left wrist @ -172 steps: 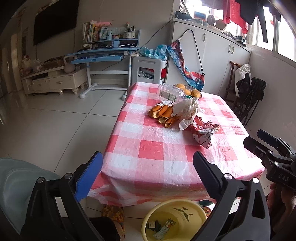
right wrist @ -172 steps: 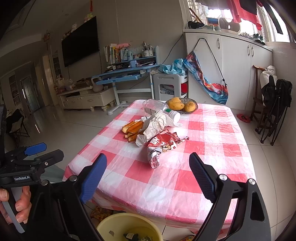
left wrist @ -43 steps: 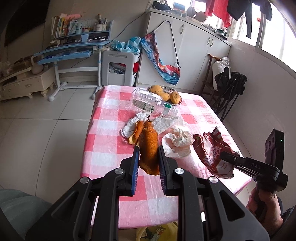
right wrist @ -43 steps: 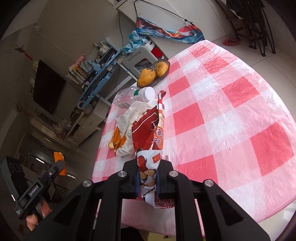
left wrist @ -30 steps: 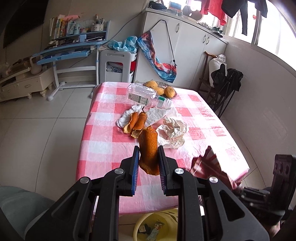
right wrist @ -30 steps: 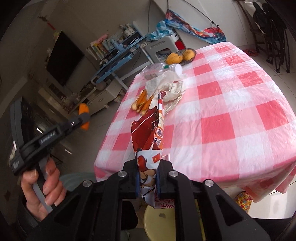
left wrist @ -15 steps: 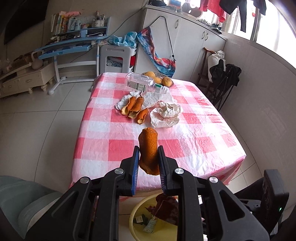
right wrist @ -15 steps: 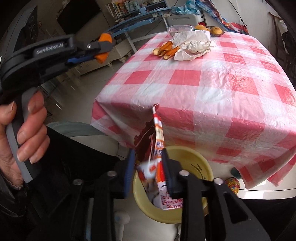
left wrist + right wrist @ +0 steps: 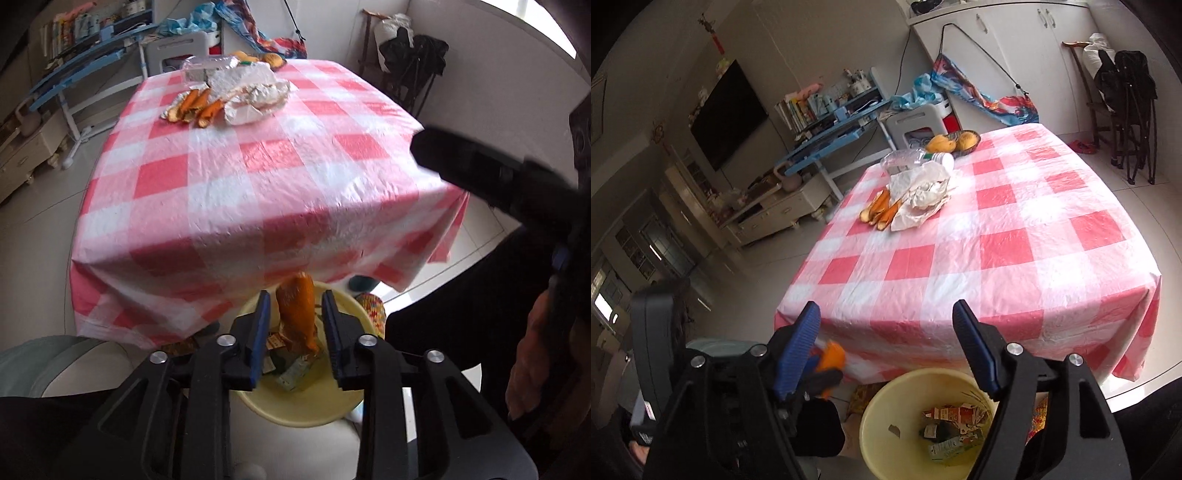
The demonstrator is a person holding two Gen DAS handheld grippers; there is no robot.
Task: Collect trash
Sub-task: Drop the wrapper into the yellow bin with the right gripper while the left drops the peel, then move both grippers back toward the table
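Left wrist view: left tool [image 9: 295,317] is pointing down over the round pale-yellow plastic bin [image 9: 306,413] on the floor at the near edge of the desk covered in red-and-white checked plastic cloth [image 9: 258,177]. Its jaws are opening; the curled orange peel [image 9: 297,314] is sitting between the blue pads, apparently loose, above wrappers already lying in the bin. Whether the pads are touching it, I cannot tell.

Right wrist view: right tool [image 9: 886,350] is opening too, jaws standing wide with nothing between them, hovering beside the bin. Printed packets are lying at the bin's bottom.

On the desk's far half, more orange peel strips [image 9: 881,210] are lying against crumpled white paper [image 9: 923,192], with a clear plastic bottle [image 9: 908,158] just behind.
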